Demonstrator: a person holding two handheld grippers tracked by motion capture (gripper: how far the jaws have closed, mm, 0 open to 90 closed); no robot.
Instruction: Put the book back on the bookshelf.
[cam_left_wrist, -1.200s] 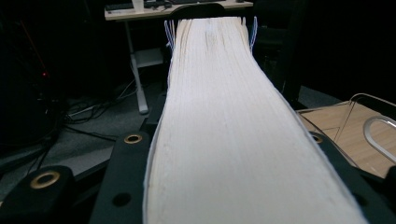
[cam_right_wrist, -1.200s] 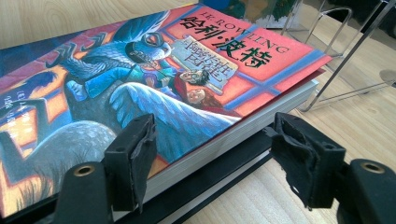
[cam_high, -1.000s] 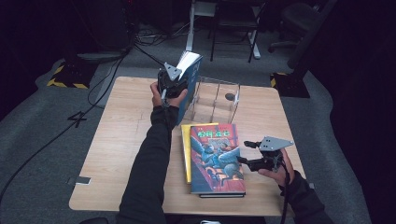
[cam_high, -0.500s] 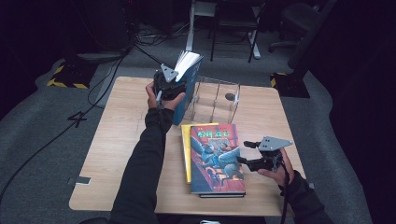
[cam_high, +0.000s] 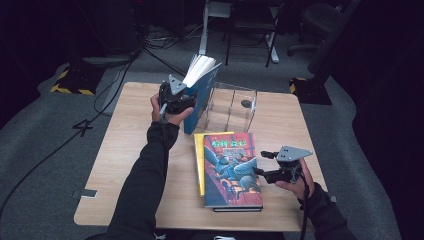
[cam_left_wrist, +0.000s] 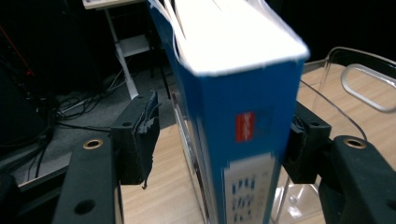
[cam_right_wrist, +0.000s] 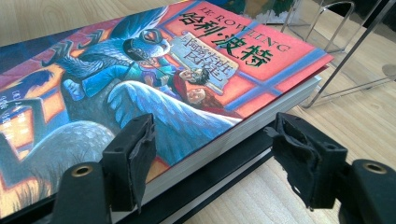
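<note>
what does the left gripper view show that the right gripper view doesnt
Left gripper view: the blue book standing upright between the left gripper fingers, one pad touching it, the other with a gap, white pages on top, and dark floor with cables beyond.

Right gripper view: the red illustrated book lying flat atop a stack, the open right gripper at its edge.

Both: the clear rack and wooden table.

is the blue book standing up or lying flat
Standing up: the blue book stands on edge beside the clear rack, pages fanned on top.

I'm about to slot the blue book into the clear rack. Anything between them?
No. In the high view the blue book, held upright in the left claw, stands right beside the clear rack with nothing between them.
</note>
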